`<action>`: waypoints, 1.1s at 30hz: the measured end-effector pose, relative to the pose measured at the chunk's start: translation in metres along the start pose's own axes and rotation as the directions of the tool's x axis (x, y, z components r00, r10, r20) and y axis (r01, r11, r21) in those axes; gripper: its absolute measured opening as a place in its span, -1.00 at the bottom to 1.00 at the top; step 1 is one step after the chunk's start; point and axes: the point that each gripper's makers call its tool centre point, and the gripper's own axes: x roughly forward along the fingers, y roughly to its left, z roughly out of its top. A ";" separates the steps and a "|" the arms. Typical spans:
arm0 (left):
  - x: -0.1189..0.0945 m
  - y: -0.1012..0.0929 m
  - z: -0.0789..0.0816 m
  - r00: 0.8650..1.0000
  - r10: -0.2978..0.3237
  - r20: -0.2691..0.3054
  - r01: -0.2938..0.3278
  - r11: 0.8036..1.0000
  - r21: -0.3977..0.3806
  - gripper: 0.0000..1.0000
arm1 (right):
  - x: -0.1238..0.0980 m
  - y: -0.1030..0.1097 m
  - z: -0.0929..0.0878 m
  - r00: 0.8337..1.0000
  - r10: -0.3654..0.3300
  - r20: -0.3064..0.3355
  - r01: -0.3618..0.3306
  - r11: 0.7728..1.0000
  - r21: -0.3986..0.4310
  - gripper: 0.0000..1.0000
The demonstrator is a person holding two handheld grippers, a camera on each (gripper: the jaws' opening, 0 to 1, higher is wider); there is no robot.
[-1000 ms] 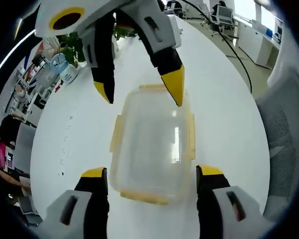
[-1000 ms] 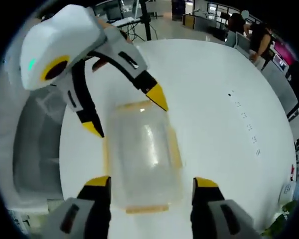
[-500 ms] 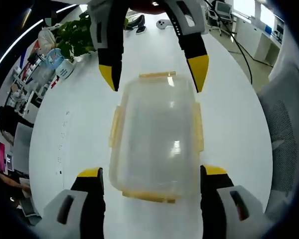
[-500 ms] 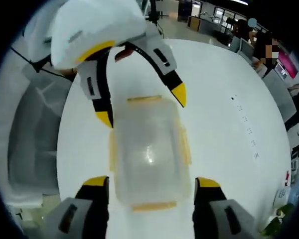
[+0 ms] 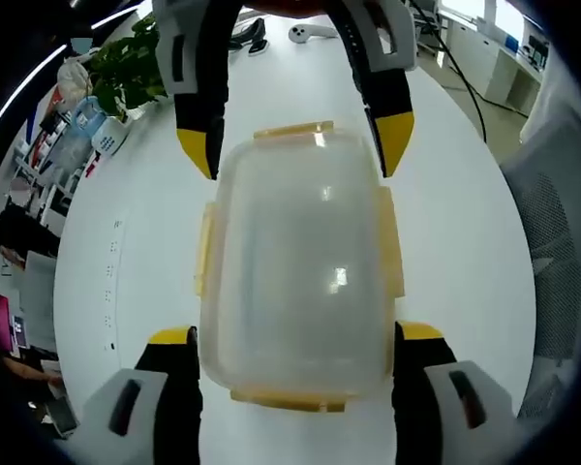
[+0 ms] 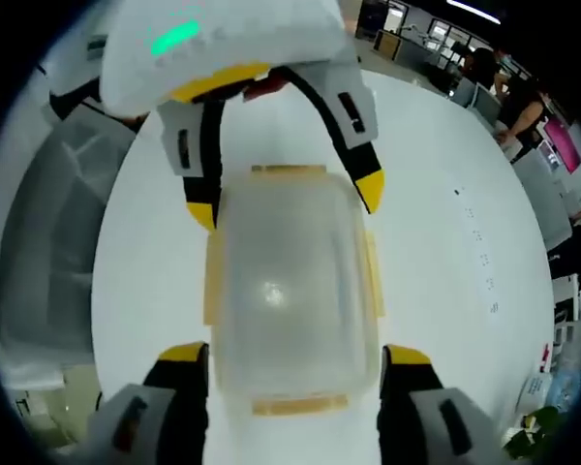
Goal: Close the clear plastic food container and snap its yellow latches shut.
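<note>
A clear container [image 5: 295,266] with yellow latches [image 5: 393,254] sits lidded on a white worktop [image 5: 465,223]. The left tool [image 5: 295,344] and right tool [image 6: 292,356], jaws spread wide, straddle its opposite ends without gripping.

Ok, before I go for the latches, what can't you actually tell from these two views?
- Container contents: lid too cloudy in both views.
- Yellow latches: snapped or loose, too blurred to tell, either view.
- Near latch: low in the right gripper view, its seating unclear.
- Claw contact: left claw and right claw straddle the container; touching or apart, unclear.
</note>
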 end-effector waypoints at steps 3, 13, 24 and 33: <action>0.000 0.001 0.000 1.000 -0.002 -0.007 0.002 1.000 0.004 0.60 | 0.002 -0.001 -0.001 1.000 -0.009 -0.010 0.009 1.000 -0.020 0.44; 0.000 0.001 -0.001 1.000 -0.005 -0.003 0.005 1.000 -0.005 0.59 | 0.003 -0.001 0.000 1.000 0.001 -0.004 -0.001 1.000 -0.018 0.40; -0.006 -0.005 -0.015 1.000 0.002 -0.011 -0.002 1.000 -0.028 0.59 | 0.007 0.004 0.014 1.000 0.006 -0.007 -0.006 0.999 -0.037 0.40; -0.016 -0.011 -0.037 1.000 0.014 -0.020 -0.015 0.998 -0.058 0.59 | 0.015 0.009 0.036 1.000 0.015 -0.011 -0.016 0.998 -0.064 0.40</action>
